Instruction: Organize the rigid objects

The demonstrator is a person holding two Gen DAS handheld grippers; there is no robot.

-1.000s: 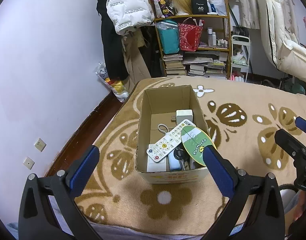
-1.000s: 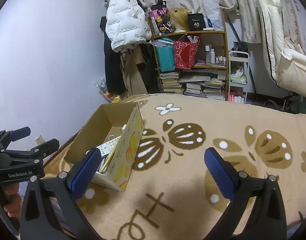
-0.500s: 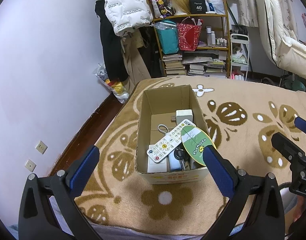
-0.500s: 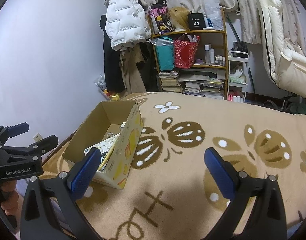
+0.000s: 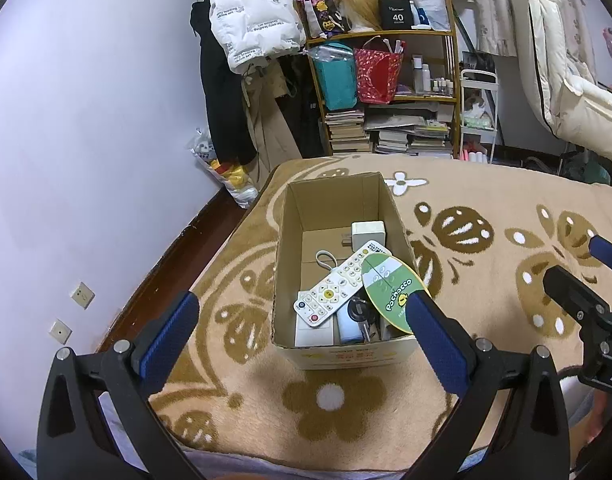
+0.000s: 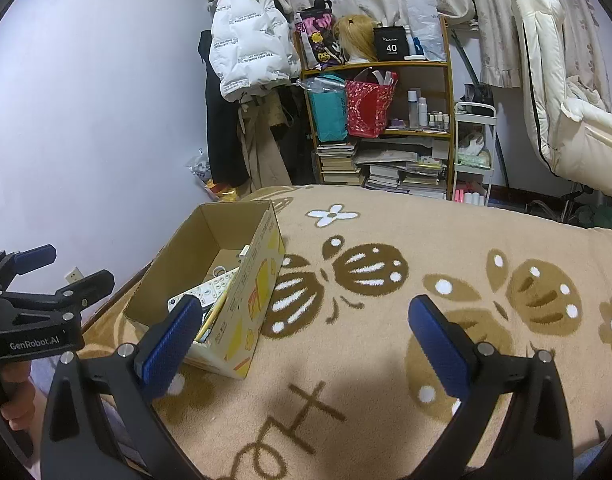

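Hovering with both claws spread and empty, I see almost nothing has shifted over the last second: my left claw (image 5: 302, 328) has only eased a touch, so the cardboard box (image 5: 338, 354) sits marginally lower in its view, and my right claw (image 6: 302, 336) still hangs over bare blanket (image 6: 386, 360). The box stays near the bed's left edge, holding the white remote (image 5: 338, 284), the green round card (image 5: 394, 292), a white charger (image 5: 368, 234) and keys (image 5: 360, 314). No loose item shows on the blanket, so this fits either a finished gathering or a box awaiting unpacking.
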